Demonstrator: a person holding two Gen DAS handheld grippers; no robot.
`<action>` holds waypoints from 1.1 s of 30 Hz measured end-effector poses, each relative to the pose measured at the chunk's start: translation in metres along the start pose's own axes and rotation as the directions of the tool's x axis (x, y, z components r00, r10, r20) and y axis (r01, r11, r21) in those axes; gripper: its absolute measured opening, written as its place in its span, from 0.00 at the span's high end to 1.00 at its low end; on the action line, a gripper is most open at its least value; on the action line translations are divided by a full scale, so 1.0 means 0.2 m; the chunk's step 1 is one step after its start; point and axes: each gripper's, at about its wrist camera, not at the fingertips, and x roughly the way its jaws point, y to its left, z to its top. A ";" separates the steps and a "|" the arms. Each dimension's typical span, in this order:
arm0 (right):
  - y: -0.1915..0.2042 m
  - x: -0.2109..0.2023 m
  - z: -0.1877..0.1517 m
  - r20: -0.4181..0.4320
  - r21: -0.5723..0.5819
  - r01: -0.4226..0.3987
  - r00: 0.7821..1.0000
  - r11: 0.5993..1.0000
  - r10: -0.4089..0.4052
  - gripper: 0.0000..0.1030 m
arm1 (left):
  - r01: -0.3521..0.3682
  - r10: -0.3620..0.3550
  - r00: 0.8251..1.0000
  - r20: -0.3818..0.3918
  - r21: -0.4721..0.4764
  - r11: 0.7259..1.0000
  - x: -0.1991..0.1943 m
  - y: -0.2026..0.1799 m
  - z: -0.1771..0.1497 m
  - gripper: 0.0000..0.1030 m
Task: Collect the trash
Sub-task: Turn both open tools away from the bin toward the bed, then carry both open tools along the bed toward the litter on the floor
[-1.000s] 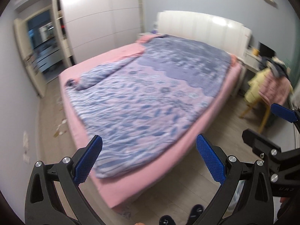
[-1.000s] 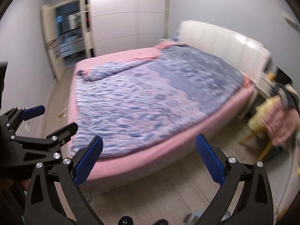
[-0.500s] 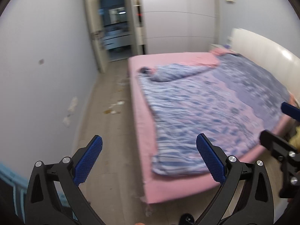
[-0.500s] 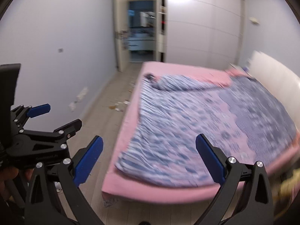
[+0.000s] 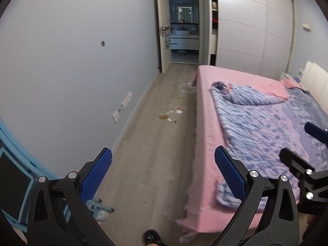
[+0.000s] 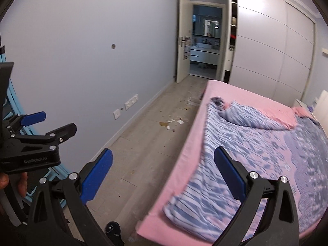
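Note:
Several scraps of trash (image 5: pixel 171 115) lie scattered on the wooden floor beside the bed, with more bits (image 5: pixel 183 88) further toward the door. They also show in the right wrist view (image 6: pixel 171 123). My left gripper (image 5: pixel 163 172) is open and empty, held well short of the scraps. My right gripper (image 6: pixel 163 172) is open and empty too. Each gripper shows at the edge of the other's view.
A bed with a pink sheet (image 5: pixel 207 123) and a blue patterned duvet (image 5: pixel 266 127) fills the right side. A light blue frame (image 5: pixel 18 186) stands at the near left wall. An open door (image 5: pixel 163 47) and white wardrobes (image 5: pixel 254 30) lie at the far end.
Both views have swung left from the bed toward the floor strip along the wall and the doorway. The trash scraps have come into fuller view. Both grippers stay open.

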 end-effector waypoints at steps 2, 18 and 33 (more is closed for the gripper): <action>0.10 0.13 0.06 -0.015 0.006 0.009 1.000 1.000 -0.009 0.07 | -0.003 0.002 1.000 0.008 0.021 1.000 0.08 0.14 0.04 0.06; 0.54 0.75 0.41 -0.100 0.029 0.089 0.991 0.996 -0.085 0.07 | 0.009 -0.009 1.000 -0.006 -0.003 1.000 0.70 0.94 0.36 0.06; 0.34 1.47 0.80 -0.106 0.076 0.078 0.992 0.994 -0.070 0.07 | 0.050 -0.048 0.998 -0.051 0.039 0.998 1.46 0.85 0.82 0.06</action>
